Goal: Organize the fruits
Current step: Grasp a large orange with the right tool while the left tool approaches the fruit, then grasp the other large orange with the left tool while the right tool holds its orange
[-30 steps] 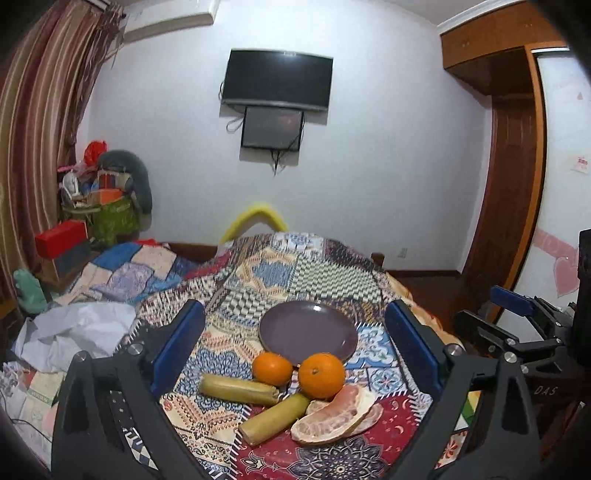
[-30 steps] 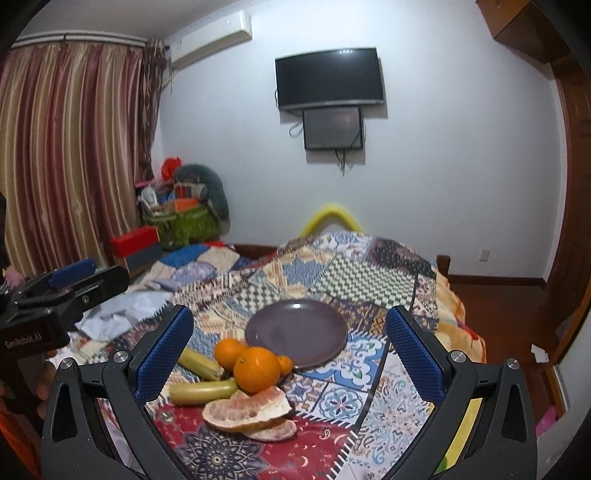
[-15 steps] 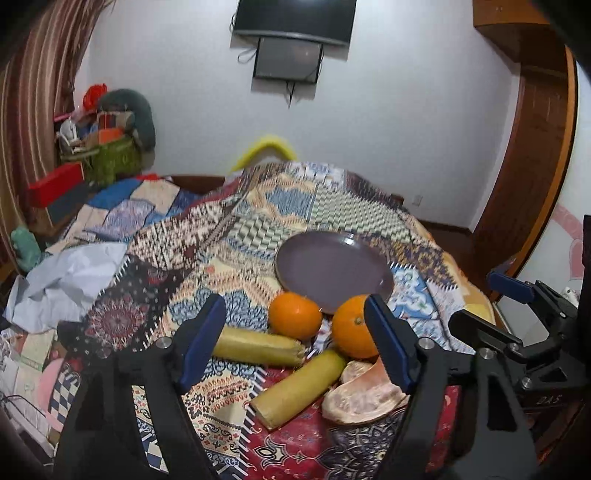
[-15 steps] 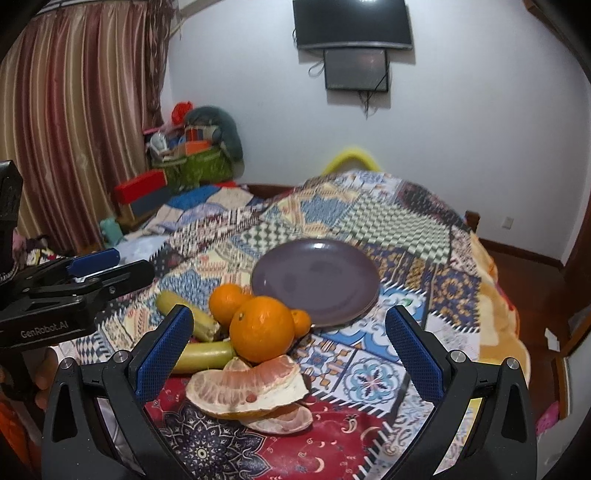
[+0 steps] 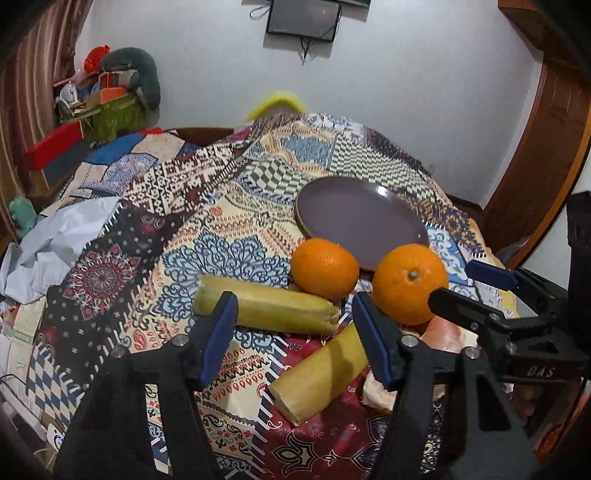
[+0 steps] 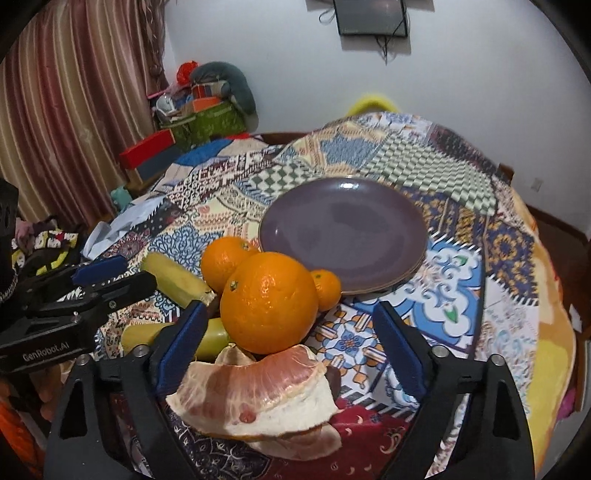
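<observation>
A white wall (image 6: pixel 461 74) is being shown bearing a dark screen (image 6: pixel 371 16). Striped curtains (image 6: pixel 62 110) are being seen left, a wooden door frame (image 5: pixel 546 129) right.

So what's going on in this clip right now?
A person holds two grippers over fruit on a patterned quilt. The left gripper, jaws closing, is at two yellow banana pieces; the right gripper, also closing, frames the large orange and pomelo wedge. Neither grips anything yet. The purple plate is bare.
</observation>
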Demonstrator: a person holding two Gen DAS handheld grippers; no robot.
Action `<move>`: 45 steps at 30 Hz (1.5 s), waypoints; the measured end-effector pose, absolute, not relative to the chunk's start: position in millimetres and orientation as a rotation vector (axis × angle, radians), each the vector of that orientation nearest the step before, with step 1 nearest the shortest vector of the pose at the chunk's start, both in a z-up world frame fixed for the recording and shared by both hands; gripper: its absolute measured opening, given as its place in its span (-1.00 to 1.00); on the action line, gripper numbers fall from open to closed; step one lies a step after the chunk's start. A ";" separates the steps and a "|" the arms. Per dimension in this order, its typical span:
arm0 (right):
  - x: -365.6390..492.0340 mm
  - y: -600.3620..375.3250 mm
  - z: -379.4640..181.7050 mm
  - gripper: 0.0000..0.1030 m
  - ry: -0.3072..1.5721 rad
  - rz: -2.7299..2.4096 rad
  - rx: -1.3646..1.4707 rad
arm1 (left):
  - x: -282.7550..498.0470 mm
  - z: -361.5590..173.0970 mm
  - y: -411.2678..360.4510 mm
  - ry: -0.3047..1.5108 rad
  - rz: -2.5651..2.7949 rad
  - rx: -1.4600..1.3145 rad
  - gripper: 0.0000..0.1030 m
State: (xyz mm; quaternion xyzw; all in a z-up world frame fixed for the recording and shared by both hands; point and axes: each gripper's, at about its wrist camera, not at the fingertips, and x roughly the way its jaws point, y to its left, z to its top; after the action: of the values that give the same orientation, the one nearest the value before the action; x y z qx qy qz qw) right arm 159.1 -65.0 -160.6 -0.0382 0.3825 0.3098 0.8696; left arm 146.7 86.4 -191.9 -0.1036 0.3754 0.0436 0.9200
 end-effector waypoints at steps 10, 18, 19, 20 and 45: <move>164.3 -45.1 -172.3 0.39 0.826 0.676 -0.116 | 154.0 -204.7 90.3 0.802 0.082 -0.218 0.20; 167.0 -46.9 -175.5 0.24 0.843 0.708 -0.095 | 163.6 -205.1 88.3 0.821 0.074 -0.206 0.20; 167.5 -47.8 -175.3 0.24 0.845 0.710 -0.089 | 164.5 -204.8 87.4 0.822 0.073 -0.204 0.20; 167.7 -48.9 -175.0 0.23 0.847 0.712 -0.081 | 166.1 -204.2 86.4 0.824 0.071 -0.201 0.20; 192.3 -114.7 -147.8 0.23 0.753 0.596 0.071 | 233.7 -226.3 64.1 0.913 0.032 -0.126 0.34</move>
State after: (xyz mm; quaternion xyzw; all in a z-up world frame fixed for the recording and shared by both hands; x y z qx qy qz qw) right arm 192.3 -114.7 -147.8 0.0342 0.3621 0.2866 0.8863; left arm 233.7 64.1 -226.3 -0.0608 0.4403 0.0156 0.8956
